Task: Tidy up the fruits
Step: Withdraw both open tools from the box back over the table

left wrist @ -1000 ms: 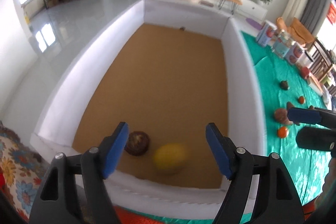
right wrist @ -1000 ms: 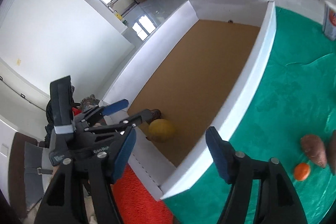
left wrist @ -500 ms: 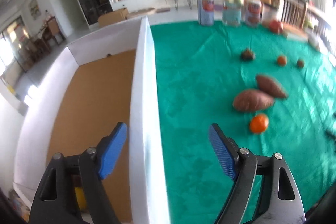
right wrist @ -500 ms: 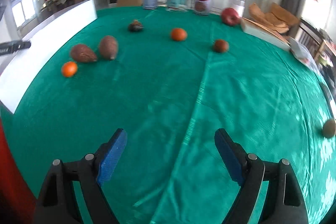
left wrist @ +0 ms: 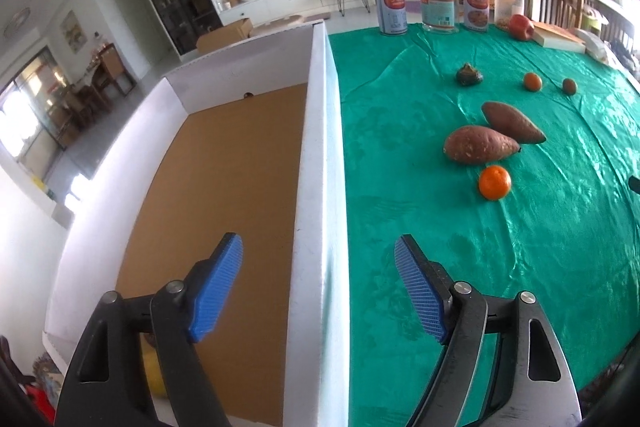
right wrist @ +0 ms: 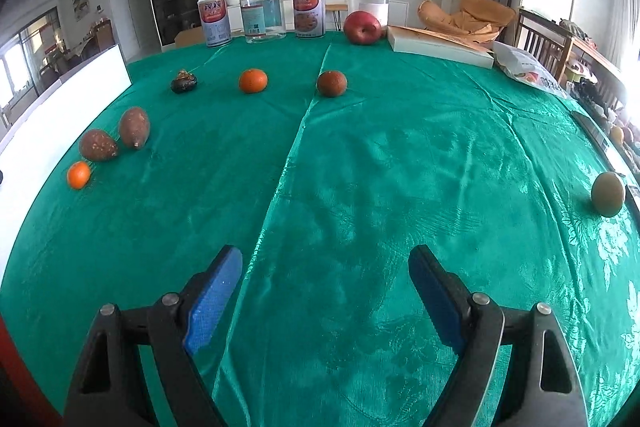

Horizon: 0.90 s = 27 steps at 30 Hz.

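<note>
My left gripper (left wrist: 318, 247) straddles the right wall of the white box (left wrist: 320, 131). Its jaws are opening and hold no fruit. A yellow fruit (left wrist: 154, 375) in the box's near corner is mostly hidden behind the left finger. On the green cloth lie a small orange (left wrist: 495, 182) and two sweet potatoes (left wrist: 480, 143), well ahead to the right. My right gripper (right wrist: 326, 259) hangs open over bare cloth. Far from it are the same orange (right wrist: 78, 175), a dark fruit (right wrist: 183, 82), another orange (right wrist: 253, 81), a brown fruit (right wrist: 331, 83), a red apple (right wrist: 362, 27) and a green-brown fruit (right wrist: 608, 194).
Tins and jars (right wrist: 264, 15) line the table's far edge, with a flat carton (right wrist: 436, 45) and a plastic bag (right wrist: 528, 71) at the back right. The box's brown floor (left wrist: 224, 179) is mostly bare. Wooden chairs stand beyond the table on the right.
Both grippers swung right, away from the box's near corner. The left now sits over the box's right wall; the right now faces open cloth and the scattered fruit.
</note>
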### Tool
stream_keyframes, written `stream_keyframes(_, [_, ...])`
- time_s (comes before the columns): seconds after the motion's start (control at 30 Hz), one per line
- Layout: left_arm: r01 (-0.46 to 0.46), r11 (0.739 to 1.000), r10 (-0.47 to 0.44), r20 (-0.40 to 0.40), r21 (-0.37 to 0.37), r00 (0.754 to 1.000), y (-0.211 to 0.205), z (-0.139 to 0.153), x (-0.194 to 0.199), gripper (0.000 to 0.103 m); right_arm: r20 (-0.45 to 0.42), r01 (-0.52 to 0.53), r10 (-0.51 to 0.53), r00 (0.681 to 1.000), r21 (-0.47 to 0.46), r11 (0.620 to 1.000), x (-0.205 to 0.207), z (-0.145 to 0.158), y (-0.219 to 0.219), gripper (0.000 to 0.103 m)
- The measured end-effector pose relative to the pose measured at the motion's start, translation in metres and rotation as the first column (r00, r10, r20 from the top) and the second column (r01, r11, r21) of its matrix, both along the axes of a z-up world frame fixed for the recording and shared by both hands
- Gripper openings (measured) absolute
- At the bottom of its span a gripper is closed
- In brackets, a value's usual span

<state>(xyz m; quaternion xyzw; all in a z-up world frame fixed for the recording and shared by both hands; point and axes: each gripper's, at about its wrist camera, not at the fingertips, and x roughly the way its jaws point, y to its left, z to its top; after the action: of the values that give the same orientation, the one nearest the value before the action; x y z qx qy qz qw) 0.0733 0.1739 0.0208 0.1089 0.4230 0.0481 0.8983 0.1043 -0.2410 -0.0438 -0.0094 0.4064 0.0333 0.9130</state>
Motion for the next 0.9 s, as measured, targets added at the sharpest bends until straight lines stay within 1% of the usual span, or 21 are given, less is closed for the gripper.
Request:
stream_keyframes(0.07, [-0.009,1.0,0.009,0.025,0.002,1.0,0.0,0.004,-0.002,0.084,-0.009,-0.003,0.003,1.0,-0.003,1.0,0.001,-0.002,0.001,0.085])
stream_keyframes(0.13, [-0.049,0.999,0.05,0.093,-0.008,0.994,-0.001,0.014,-0.006,0.084,-0.027,-0.005,0.005,1.0,-0.013,1.0,0.004,-0.005,0.003,0.086])
stream_keyframes(0.17, [-0.073,0.997,0.074,0.131,-0.009,0.989,-0.001,0.019,-0.01,0.087,-0.034,-0.008,0.007,0.999,-0.018,1.0,0.005,-0.006,0.004,0.086])
stream_keyframes(0.2, [-0.097,0.995,0.095,0.184,-0.001,0.978,-0.004,0.027,-0.017,0.091,-0.043,-0.011,0.01,0.999,-0.027,1.0,0.006,-0.008,0.006,0.086])
stream_keyframes(0.27, [-0.109,0.994,0.096,0.298,0.027,0.95,-0.019,0.043,-0.032,0.095,-0.054,-0.017,0.015,0.998,-0.047,0.999,0.007,-0.01,0.009,0.086])
stream_keyframes(0.33, [-0.103,0.994,0.082,0.366,0.039,0.927,-0.034,0.055,-0.042,0.096,-0.057,-0.019,0.015,0.998,-0.073,0.997,0.006,-0.011,0.012,0.086])
stream_keyframes(0.37, [-0.078,0.997,0.062,0.384,0.026,0.921,-0.043,0.06,-0.046,0.097,-0.058,-0.022,0.018,0.998,-0.081,0.996,0.005,-0.012,0.014,0.086])
stream_keyframes(0.4, [-0.038,0.999,0.036,0.384,-0.004,0.923,-0.053,0.062,-0.047,0.099,-0.046,-0.022,0.019,0.999,-0.085,0.996,0.002,-0.011,0.015,0.086])
stream_keyframes(0.43, [0.005,0.999,0.013,0.363,-0.047,0.932,-0.063,0.06,-0.046,0.1,-0.032,-0.019,0.016,0.999,-0.092,0.996,0.0,-0.01,0.015,0.087])
stream_keyframes(0.5, [0.061,0.988,-0.017,0.286,-0.144,0.958,-0.082,0.047,-0.038,0.1,-0.024,-0.012,0.009,1.0,-0.097,0.995,-0.001,-0.01,0.014,0.088])
stream_keyframes(0.53, [0.076,0.979,-0.028,0.244,-0.188,0.969,-0.09,0.038,-0.033,0.1,-0.029,-0.008,0.005,1.0,-0.097,0.995,0.0,-0.011,0.014,0.088])
stream_keyframes(0.57, [0.087,0.964,-0.042,0.179,-0.253,0.983,-0.101,0.02,-0.026,0.1,-0.032,-0.004,0.001,0.999,-0.096,0.995,0.0,-0.011,0.013,0.088])
stream_keyframes(0.6, [0.093,0.953,-0.054,0.14,-0.29,0.989,-0.109,0.007,-0.021,0.1,-0.032,-0.001,-0.002,0.999,-0.093,0.996,0.0,-0.01,0.012,0.088])
stream_keyframes(0.63, [0.098,0.946,-0.065,0.113,-0.309,0.991,-0.117,-0.006,-0.017,0.1,-0.028,0.002,-0.005,1.0,-0.09,0.996,0.0,-0.01,0.011,0.088])
stream_keyframes(0.7, [0.106,0.946,-0.087,0.075,-0.305,0.993,-0.134,-0.033,-0.009,0.1,-0.021,0.009,-0.01,1.0,-0.086,0.996,-0.001,-0.009,0.009,0.088])
stream_keyframes(0.73, [0.115,0.947,-0.098,0.07,-0.299,0.993,-0.14,-0.041,-0.007,0.1,-0.018,0.014,-0.016,1.0,-0.085,0.996,-0.002,-0.009,0.008,0.088])
stream_keyframes(0.8, [0.147,0.948,-0.132,0.073,-0.281,0.989,-0.151,-0.054,-0.002,0.1,-0.016,0.023,-0.024,1.0,-0.083,0.996,-0.002,-0.008,0.006,0.088])
stream_keyframes(0.87, [0.159,0.956,-0.147,0.066,-0.248,0.987,-0.158,-0.062,0.0,0.1,-0.017,0.025,-0.027,1.0,-0.078,0.997,-0.002,-0.008,0.005,0.088])
stream_keyframes(0.9, [0.163,0.955,-0.153,0.061,-0.246,0.986,-0.159,-0.065,0.001,0.1,-0.021,0.023,-0.025,0.999,-0.074,0.997,-0.001,-0.009,0.005,0.088])
